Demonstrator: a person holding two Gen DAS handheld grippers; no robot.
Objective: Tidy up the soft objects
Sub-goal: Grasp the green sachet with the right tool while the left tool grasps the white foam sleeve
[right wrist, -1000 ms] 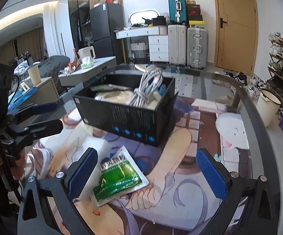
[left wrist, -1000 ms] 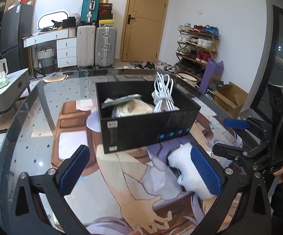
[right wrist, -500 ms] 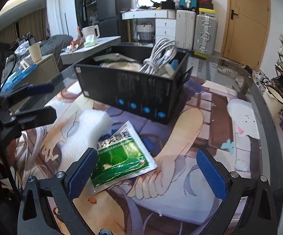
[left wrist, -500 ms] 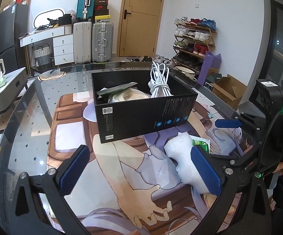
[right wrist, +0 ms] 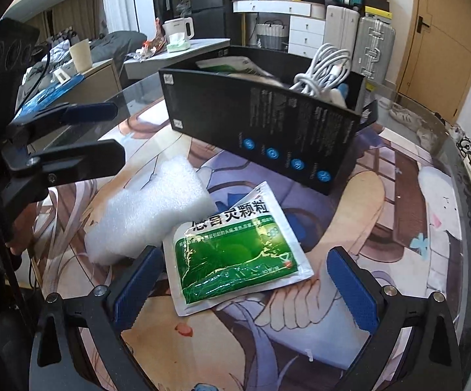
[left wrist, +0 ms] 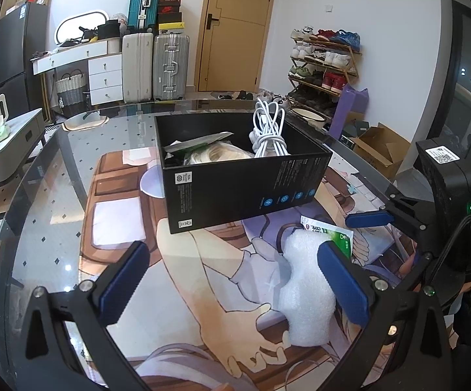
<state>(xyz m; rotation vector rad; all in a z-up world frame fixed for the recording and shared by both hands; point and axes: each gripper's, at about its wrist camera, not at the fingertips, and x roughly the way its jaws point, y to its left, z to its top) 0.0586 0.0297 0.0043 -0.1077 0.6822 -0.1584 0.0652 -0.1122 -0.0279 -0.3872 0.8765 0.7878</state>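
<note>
Green packet (right wrist: 235,254): lying flat on the printed mat (right wrist: 382,215), between the right gripper's blue pads and just in front of the black box (right wrist: 268,130); one corner is tucked against the foam.
Foam block (right wrist: 147,208): white, resting on the mat to the packet's left, touching it.
Change from earlier: the right gripper (right wrist: 245,290) is coming lower and closer, so the packet is filling far more of its view than a second ago; the left gripper (left wrist: 232,283) is edging nearer the foam (left wrist: 304,286).
Right gripper jaws: spread wide, straddling the packet, holding nothing.
Left gripper jaws: wide open too, empty; the right-hand pad (left wrist: 343,283) is overlapping the foam in its view (touching or just in front, I cannot tell).
Box contents: a coiled white cable (left wrist: 268,130) is sticking up above the rim, beside a flat packet (left wrist: 199,141) and something pale.
In the way: the box is standing directly behind both soft items.
Hard to make out: the packet (left wrist: 336,238) is mostly hidden behind foam and pad in the left view; the box's lower contents are cut off by its wall.
</note>
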